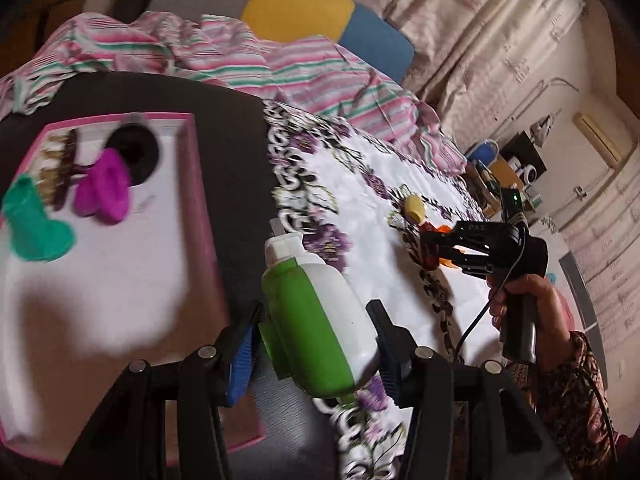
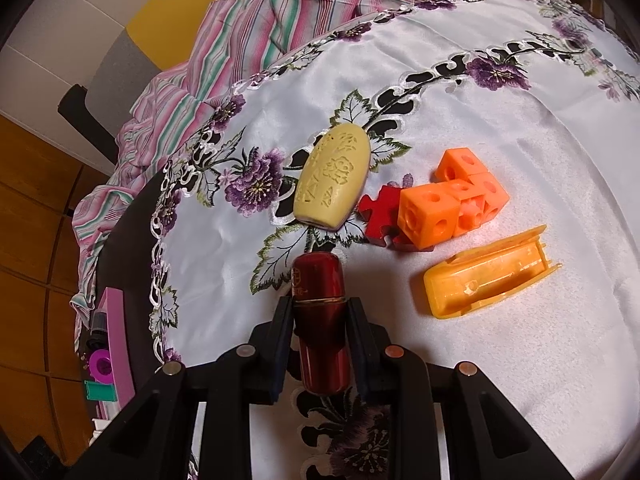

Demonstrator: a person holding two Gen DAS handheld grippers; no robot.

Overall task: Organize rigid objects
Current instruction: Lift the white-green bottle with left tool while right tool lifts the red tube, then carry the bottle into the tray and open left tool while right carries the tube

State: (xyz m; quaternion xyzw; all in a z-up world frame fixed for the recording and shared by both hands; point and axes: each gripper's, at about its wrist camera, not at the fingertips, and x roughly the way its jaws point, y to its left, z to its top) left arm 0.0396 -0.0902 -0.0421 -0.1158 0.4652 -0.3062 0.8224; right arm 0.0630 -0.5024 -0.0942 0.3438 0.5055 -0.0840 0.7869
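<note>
Two grips: left gripper [image 1: 316,336] clamps the green-and-white spray bottle's [image 1: 316,312] smooth, probably light belly above the dark table edge beside the pink tray [image 1: 196,184]; right gripper [image 2: 320,320] pinches a glossy, likely slippery red lipstick tube [image 2: 320,320] mid-body over the embroidered tablecloth [image 2: 520,340].

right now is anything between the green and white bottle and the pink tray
Nothing visible blocks it. The green and white bottle is held above bare dark tabletop, beside the pink tray. The tray's near white floor is free; its items sit at the far end.
</note>
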